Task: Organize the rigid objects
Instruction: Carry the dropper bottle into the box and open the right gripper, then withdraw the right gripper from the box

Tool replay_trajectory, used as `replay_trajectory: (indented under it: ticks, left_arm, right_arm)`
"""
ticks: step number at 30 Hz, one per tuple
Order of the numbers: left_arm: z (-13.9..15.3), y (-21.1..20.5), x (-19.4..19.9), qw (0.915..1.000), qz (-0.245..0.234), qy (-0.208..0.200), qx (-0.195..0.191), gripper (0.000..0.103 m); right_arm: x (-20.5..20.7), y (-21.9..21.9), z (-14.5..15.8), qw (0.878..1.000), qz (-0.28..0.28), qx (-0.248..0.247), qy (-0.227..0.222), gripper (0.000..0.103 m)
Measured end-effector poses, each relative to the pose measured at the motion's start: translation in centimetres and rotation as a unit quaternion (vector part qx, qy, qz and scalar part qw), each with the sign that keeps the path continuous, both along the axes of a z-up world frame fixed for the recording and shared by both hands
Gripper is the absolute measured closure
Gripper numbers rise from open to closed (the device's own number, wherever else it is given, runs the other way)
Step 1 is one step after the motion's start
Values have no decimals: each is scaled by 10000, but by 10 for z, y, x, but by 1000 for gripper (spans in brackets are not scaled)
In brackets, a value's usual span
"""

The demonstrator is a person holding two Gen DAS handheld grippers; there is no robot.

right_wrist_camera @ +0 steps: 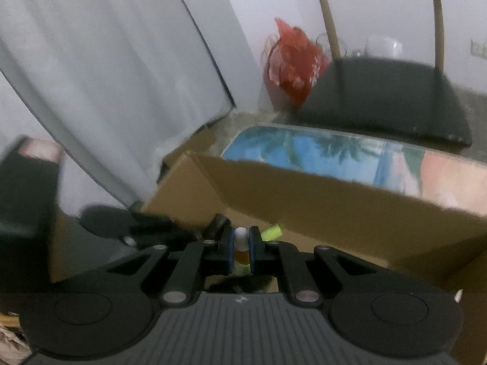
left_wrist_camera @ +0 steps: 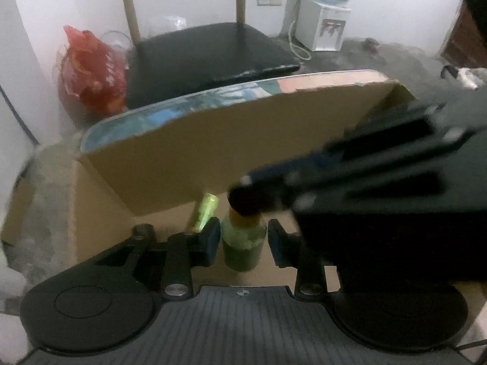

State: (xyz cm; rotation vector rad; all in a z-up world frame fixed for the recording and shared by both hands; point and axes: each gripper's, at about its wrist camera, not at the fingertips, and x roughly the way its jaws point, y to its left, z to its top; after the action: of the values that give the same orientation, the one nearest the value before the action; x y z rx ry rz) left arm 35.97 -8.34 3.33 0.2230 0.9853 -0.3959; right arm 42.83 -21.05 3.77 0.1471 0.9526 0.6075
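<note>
A small green bottle (left_wrist_camera: pixel 242 245) with an amber neck and a white cap (right_wrist_camera: pixel 240 234) hangs over an open cardboard box (left_wrist_camera: pixel 194 158). My right gripper (right_wrist_camera: pixel 241 251) is shut on the bottle's neck; in the left wrist view it reaches in from the right (left_wrist_camera: pixel 252 197). My left gripper (left_wrist_camera: pixel 242 238) is open, its blue pads on either side of the bottle's body and apart from it. A yellow-green tube (left_wrist_camera: pixel 205 211) lies on the box floor behind the bottle and also shows in the right wrist view (right_wrist_camera: pixel 271 231).
The box's tall flap (right_wrist_camera: pixel 304 200) stands at the far side. Behind it are a framed picture (right_wrist_camera: pixel 319 155), a black-seated chair (left_wrist_camera: pixel 210 51), a red bag (left_wrist_camera: pixel 91 73) and a water dispenser (left_wrist_camera: pixel 322 24). A grey curtain (right_wrist_camera: pixel 106 76) hangs at the left.
</note>
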Motion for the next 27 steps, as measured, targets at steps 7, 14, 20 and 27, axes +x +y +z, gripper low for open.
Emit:
replay_trajectory:
  ticks: [7, 14, 20, 27]
  left_arm:
    - [4, 5, -6, 9999, 115, 44, -81, 67]
    - [22, 6, -21, 9992, 115, -351, -169, 43]
    - [51, 15, -55, 9951, 195, -881, -402, 31]
    - [88, 55, -144, 9819, 252, -1693, -812, 14]
  right_arm:
    - [-6, 1, -2, 10000, 26, 8, -9, 90]
    - [-15, -4, 13, 9996, -191, 168, 107, 89]
    - [-46, -25, 46, 9984, -382, 381, -162, 89]
    - [-139, -72, 81, 9935, -269, 920, -617, 85]
